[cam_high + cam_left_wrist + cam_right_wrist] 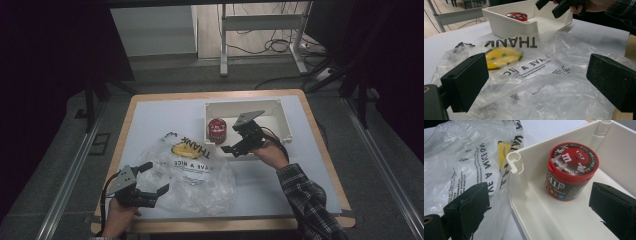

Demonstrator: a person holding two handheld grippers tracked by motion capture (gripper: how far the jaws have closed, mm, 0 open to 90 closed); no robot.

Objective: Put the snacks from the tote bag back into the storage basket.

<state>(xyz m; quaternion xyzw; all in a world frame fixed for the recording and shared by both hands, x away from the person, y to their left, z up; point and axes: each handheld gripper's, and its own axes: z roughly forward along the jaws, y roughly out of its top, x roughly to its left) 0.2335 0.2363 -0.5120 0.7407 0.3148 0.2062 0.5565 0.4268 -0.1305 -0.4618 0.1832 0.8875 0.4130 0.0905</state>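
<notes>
high view puts my right tool (234, 139) at centre frame, jaws spread, hovering at the near rim of the white bin (286, 125). the red candy tub (217, 131) stands upright in the bin's left end, just left of that tool and untouched. my left tool (154, 178) sits at lower left of the frame, jaws also spread, just at the near-left edge of the clear plastic bag (200, 175), which lies crumpled and flat on the bench (150, 115) between the two tools.

right gripper view shows the tub (571, 171) at upper right, lid on, between the lines of my open jaws but ahead of them, so nothing is gripped. the bag (461, 157) fills the upper left, lapping against the bin's outer wall (515, 182).

left gripper view has the bag (536, 82) lying between and beyond the open jaws, its printed face up; i cannot tell whether its mouth is open.

my read: hardly begun. the tub is yet to be grasped and lifted out, the bag yet to be held open, and the tub then bagged.
</notes>
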